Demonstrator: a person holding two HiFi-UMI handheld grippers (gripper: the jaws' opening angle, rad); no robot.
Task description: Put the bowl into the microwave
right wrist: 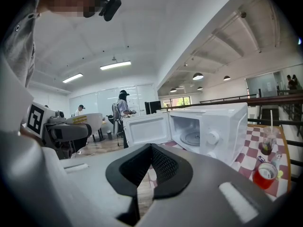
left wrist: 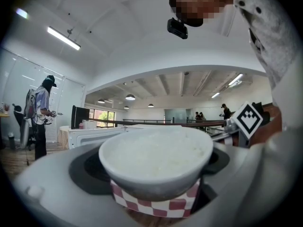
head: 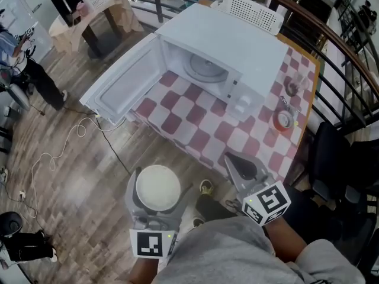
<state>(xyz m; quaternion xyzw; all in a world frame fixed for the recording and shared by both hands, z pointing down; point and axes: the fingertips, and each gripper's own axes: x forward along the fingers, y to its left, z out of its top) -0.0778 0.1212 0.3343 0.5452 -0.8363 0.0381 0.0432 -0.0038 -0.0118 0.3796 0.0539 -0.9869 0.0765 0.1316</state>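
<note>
Squarely inside left claw (head: 157,188): bowl (left wrist: 156,159).

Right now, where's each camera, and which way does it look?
Head view: on the person's head, facing steeply down at the microwave; shirt, forearms show.
Left gripper view: on the left hand-held gripper, facing its gripped bowl; sleeve at right.
Right gripper view: on the right hand-held gripper, facing the microwave; shirt at left.
Head and right gripper views share the microwave.

right gripper (right wrist: 151,148) jaws together, microwave (right wrist: 231,132) door open
</note>
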